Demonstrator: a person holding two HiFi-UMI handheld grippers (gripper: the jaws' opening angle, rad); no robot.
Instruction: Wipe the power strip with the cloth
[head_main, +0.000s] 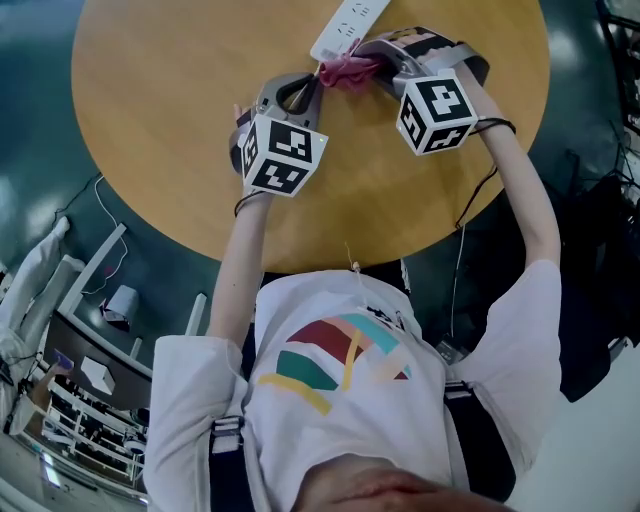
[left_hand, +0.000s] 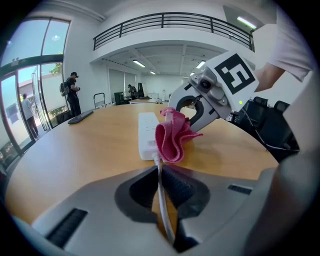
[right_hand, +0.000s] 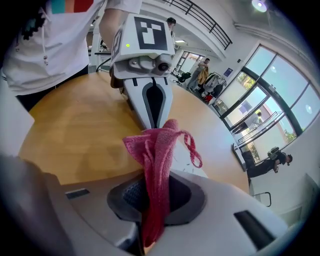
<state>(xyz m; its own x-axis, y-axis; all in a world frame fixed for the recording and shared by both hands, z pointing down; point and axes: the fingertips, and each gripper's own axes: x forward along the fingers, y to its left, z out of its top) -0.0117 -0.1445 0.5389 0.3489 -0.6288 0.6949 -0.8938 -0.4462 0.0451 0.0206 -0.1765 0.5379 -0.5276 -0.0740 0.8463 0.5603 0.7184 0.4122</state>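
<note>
A white power strip lies at the far side of the round wooden table. My left gripper sits at the strip's near end. In the left gripper view that gripper is shut on the strip's white cable, with the power strip straight ahead. My right gripper comes in from the right, shut on a pink cloth. The cloth hangs bunched over the strip's near end. In the right gripper view the cloth stands up from the shut jaws of the right gripper.
A dark flat object lies far off on the table's left side. Dark chairs and cables stand past the table's right edge. People stand by the glass doors in the background.
</note>
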